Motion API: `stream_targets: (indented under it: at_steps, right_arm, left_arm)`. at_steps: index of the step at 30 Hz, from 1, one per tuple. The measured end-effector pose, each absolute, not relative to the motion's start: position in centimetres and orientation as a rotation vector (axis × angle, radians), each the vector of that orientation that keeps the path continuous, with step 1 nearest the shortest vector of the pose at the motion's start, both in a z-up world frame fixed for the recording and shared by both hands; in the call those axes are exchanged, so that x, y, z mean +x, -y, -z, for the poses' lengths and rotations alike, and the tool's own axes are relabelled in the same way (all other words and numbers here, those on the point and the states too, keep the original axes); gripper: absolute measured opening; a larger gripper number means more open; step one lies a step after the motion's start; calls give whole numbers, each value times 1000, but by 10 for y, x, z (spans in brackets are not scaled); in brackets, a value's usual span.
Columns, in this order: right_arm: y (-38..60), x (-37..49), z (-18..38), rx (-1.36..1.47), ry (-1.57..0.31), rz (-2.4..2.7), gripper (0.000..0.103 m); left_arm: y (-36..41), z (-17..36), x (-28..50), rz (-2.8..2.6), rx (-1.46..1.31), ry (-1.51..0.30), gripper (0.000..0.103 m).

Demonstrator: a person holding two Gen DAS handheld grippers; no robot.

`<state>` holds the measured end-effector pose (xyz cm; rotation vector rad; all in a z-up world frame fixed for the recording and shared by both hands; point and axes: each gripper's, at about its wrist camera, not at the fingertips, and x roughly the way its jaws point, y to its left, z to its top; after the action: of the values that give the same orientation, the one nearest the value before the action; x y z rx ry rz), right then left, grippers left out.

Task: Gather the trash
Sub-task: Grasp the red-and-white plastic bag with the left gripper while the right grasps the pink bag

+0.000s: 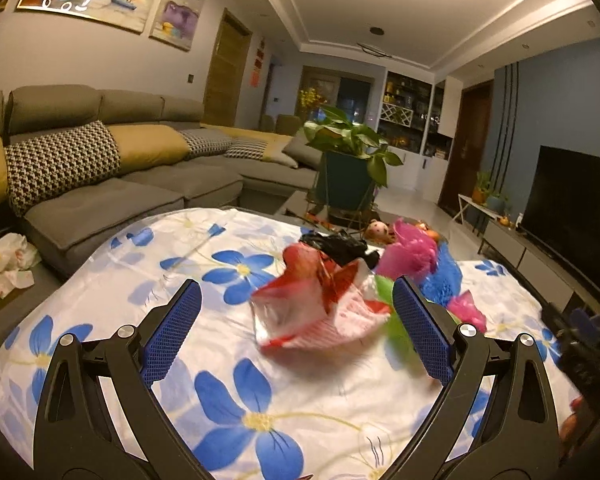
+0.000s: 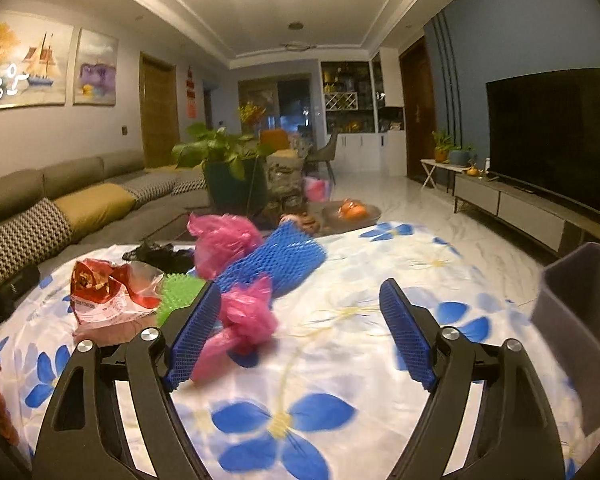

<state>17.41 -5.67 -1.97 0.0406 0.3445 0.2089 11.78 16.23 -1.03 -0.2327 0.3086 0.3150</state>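
Observation:
Trash lies on a table under a white cloth with blue flowers (image 1: 228, 360). A red and white snack wrapper (image 1: 320, 300) sits between the wide-apart fingers of my open left gripper (image 1: 296, 292), a little beyond the tips. Behind it are a black bag (image 1: 340, 246), a pink bag (image 1: 408, 256), blue foam net (image 1: 444, 280) and a small pink bag (image 1: 466, 312). My right gripper (image 2: 300, 292) is open; the small pink bag (image 2: 244, 320) rests against its left finger (image 2: 194, 332). The blue foam net (image 2: 276, 260), green piece (image 2: 180, 296) and wrapper (image 2: 108, 292) lie further left.
A dark bin (image 2: 580, 320) stands at the table's right edge. A grey sofa (image 1: 112, 184) runs along the left, with crumpled paper (image 1: 4, 268) on it. A potted plant (image 1: 348, 164) stands beyond the table, and a TV (image 2: 556, 128) on a low cabinet at the right.

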Motion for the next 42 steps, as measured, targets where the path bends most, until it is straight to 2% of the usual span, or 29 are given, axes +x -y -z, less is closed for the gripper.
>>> stream_targets:
  at_steps: [7,9,13,16,19,23,27,33,36,38,42]
  right_arm:
    - [34,210,34,53,-438,-228,75]
    - [29,219,39,53,-469,-231,69]
    - [25,231,45,60,-515,-237,67]
    - [20,241,53,49,-573,-253,62]
    - [18,248,60,54,-624,-283,50]
    - [16,250,62,54,-640,-309,27]
    - [12,245,60,40,-623,-324,21]
    - [27,223,47,54,-562,-315,20]
    - [37,211,40,54,-531,-308,20]
    - [45,202,36,58,-515,-305,20]
    - [60,187,26,70,-485,-303,20]
  left_arm:
    - [-165,10,133,-306,-222,-315,95]
    - [-165,12,138,-300,-223,-320,95]
    - [-167,16,147,-288,-216,-333,95]
    - [-168,21,153,-284,-217,-348,95]
    - [-169,25,158,-284,-210,-359,95]
    - [-172,29,163,-278,-222,-372,95]
    - [-179,31,167,-263,-249,-383,89]
    - [-184,40,183,-211,-268,-449,56]
    - [-182,41,185,-185,-265,-459,34]
    - [-179,41,185,-170,-256,-464,15]
    - [-171,41,181,-146,-239,-477,5]
